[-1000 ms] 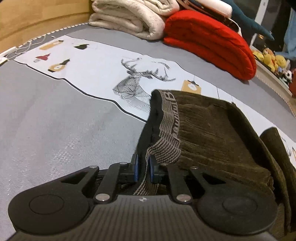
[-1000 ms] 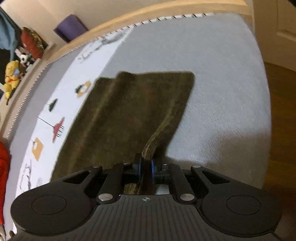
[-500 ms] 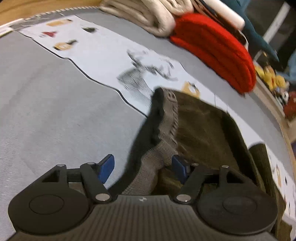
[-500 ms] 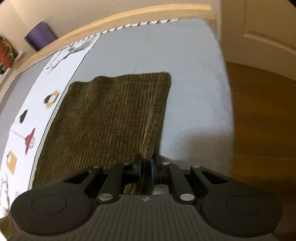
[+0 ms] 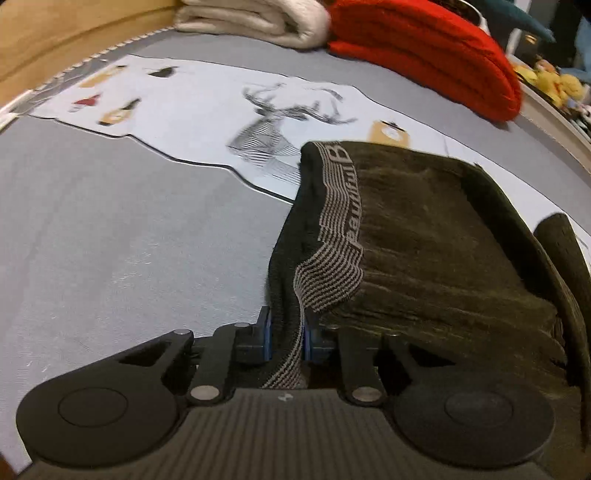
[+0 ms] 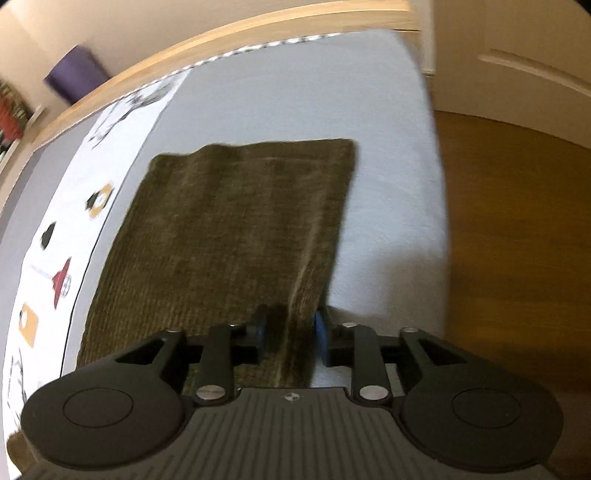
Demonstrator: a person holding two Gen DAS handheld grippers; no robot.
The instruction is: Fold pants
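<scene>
Dark olive corduroy pants lie on the bed. In the left wrist view their waist end faces me, with a grey striped waistband turned out. My left gripper is shut on the waistband edge. In the right wrist view the pant legs lie flat, hems at the far end. My right gripper stands partly open, its blue pads either side of the pants' right edge, which still runs between them.
The bed has a grey cover and a white printed runner. A folded cream blanket, a red cushion and plush toys lie at the far side. The bed's right edge drops to a wooden floor.
My left gripper opened half a second ago and has shut again on the waistband. My right gripper, shut on the pants' edge before, has opened part way.
</scene>
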